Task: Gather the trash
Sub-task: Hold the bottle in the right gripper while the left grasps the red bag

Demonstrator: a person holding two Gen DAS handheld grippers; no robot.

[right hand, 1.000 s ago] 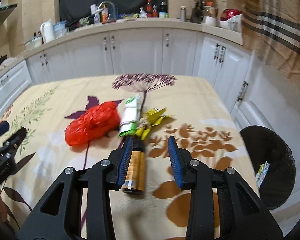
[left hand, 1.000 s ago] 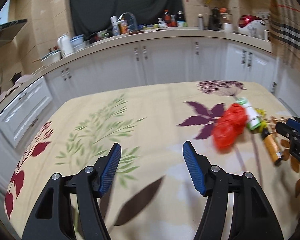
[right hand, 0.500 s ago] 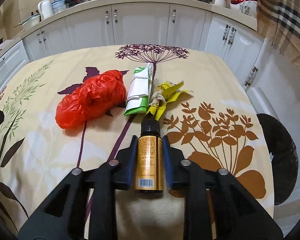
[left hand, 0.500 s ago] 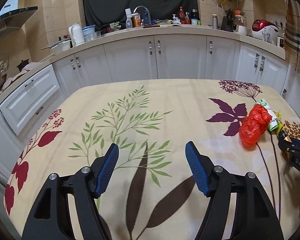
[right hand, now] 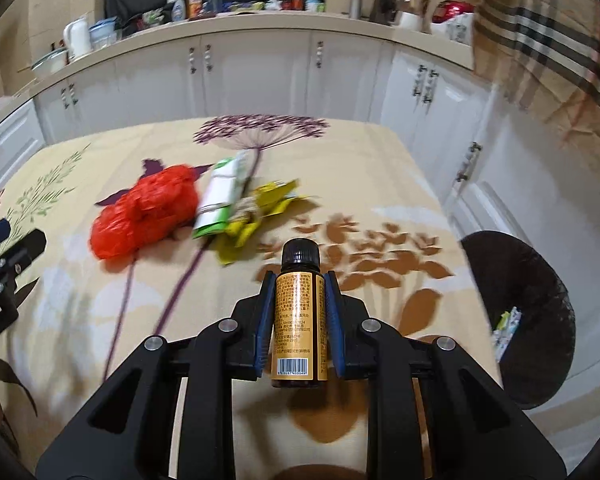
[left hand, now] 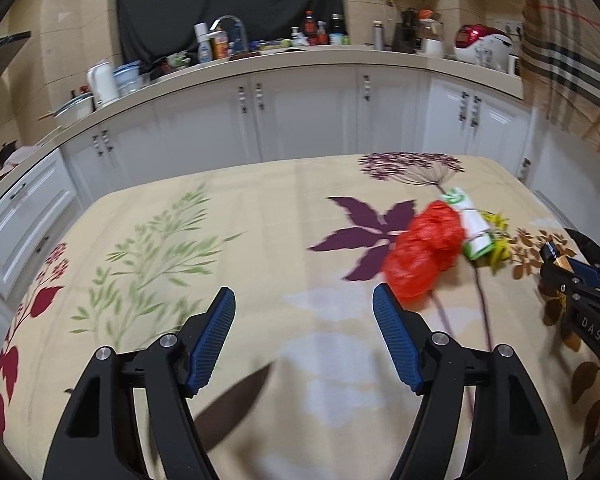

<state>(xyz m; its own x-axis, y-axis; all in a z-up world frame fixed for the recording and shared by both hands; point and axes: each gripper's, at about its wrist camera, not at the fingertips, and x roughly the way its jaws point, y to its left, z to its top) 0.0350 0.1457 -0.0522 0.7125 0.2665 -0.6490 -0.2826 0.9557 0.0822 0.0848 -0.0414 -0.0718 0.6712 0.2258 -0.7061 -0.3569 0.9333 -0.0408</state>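
Bottle (right hand: 299,312) pinched by right gripper (right hand: 298,280) | bin (right hand: 528,320) right-view only | left gripper (left hand: 304,300) spread, empty

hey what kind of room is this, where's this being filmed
Most likely a home kitchen: white cabinets under a long countertop, a sink faucet among bottles, a rice cooker, and a table with a floral tablecloth.

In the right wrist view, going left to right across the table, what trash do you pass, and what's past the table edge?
Red plastic bag → green and white packet → yellow wrapper → small brown bottle clamped in the right tongs → black trash bin beside the table.
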